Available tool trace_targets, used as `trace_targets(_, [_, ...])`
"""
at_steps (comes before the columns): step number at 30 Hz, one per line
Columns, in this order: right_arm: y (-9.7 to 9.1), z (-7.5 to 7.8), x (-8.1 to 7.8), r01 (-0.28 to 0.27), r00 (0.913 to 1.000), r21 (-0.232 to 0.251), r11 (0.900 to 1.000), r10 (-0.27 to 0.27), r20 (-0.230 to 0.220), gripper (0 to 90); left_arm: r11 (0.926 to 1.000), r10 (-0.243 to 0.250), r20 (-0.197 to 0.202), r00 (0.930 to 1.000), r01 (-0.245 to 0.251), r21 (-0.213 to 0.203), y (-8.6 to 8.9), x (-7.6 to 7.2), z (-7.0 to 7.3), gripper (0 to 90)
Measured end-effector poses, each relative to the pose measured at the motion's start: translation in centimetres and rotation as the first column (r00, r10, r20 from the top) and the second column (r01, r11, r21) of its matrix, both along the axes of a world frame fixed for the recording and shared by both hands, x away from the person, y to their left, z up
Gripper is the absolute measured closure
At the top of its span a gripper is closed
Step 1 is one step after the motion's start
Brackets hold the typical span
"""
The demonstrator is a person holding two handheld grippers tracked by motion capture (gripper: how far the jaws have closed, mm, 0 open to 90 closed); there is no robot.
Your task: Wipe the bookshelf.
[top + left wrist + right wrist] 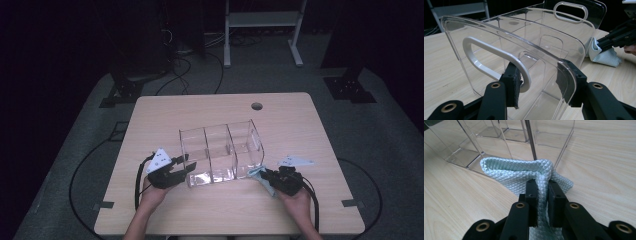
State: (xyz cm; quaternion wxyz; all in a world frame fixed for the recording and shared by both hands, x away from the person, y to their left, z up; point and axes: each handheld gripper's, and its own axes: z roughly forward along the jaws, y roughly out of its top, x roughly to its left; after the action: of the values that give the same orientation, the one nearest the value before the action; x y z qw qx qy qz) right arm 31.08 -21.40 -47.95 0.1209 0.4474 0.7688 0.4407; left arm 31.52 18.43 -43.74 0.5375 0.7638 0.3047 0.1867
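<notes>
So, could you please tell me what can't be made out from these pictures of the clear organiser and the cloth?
- Cloth: its lower end runs off the bottom edge of the right gripper view, behind the right gripper.
- Clear organiser: its base is cut off by the left gripper view's bottom edge, behind the left gripper.
- High view: whether the cloth touches the organiser's end wall is too small to tell.

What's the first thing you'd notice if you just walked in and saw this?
A big clear plastic box with three compartments and white handles sits in the middle of the wooden table. The left tool clamps its end wall by a handle. At the box's other end, the right tool pinches a pale blue cloth.
</notes>
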Motion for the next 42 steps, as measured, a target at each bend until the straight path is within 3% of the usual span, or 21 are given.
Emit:
trace_targets(4, [0.3, -0.5, 0.2, 0.001, 0.9996, -0.036, 0.9993, -0.002, -0.027, 80.0, 1.0000, 0.003, -0.003, 1.0000, -0.003, -0.007, -0.1, 0.0, 0.0, 53.7])
trace_targets(8, [0.2, -0.5, 0.5, 0.005, 0.9995, -0.036, 0.9993, -0.006, -0.032, 80.0, 1.0000, 0.008, 0.002, 1.0000, -0.008, -0.003, -0.2, -0.1, 0.0, 53.6])
trace_targets(11, [0.0, 0.4, 0.3, 0.015, 0.9999, -0.022, 0.9996, -0.015, -0.005, 80.0, 1.0000, 0.005, 0.002, 1.0000, -0.005, 0.001, -0.3, -0.1, 0.0, 53.5])
trace_targets(15, [-0.2, 2.8, 0.1, 0.012, 0.9978, -0.008, 0.9999, -0.012, 0.065, 80.0, 1.0000, 0.005, 0.001, 1.0000, -0.005, 0.003, -0.4, -0.1, 0.0, 53.2])
trace_targets(23, [-0.8, 6.2, -0.1, 0.007, 0.9896, 0.041, 0.9991, -0.013, 0.143, 80.0, 1.0000, 0.009, 0.000, 1.0000, -0.009, -0.001, -0.7, -0.2, -0.1, 53.0])
trace_targets(26, [-0.9, 6.6, 0.1, 0.011, 0.9877, 0.048, 0.9988, -0.019, 0.155, 80.0, 0.9999, 0.010, 0.001, 0.9999, -0.010, 0.002, -0.9, -0.3, -0.1, 52.8])
trace_targets(31, [-1.0, 5.4, 0.2, 0.022, 0.9900, 0.065, 0.9977, -0.030, 0.138, 80.0, 0.9999, 0.014, -0.001, 0.9999, -0.014, 0.003, -1.0, -0.3, 0.0, 52.7])
trace_targets(36, [-0.8, 2.5, 0.8, 0.033, 0.9971, 0.055, 0.9980, -0.036, 0.068, 80.0, 0.9998, 0.018, -0.001, 0.9998, -0.018, 0.005, -1.1, -0.5, 0.0, 52.5])
trace_targets(42, [-0.4, 0.1, 1.7, 0.030, 0.9996, -0.017, 0.9994, -0.030, -0.001, 79.8, 0.9997, 0.025, -0.007, 0.9997, -0.025, 0.002, -1.3, -0.5, 0.0, 52.2])
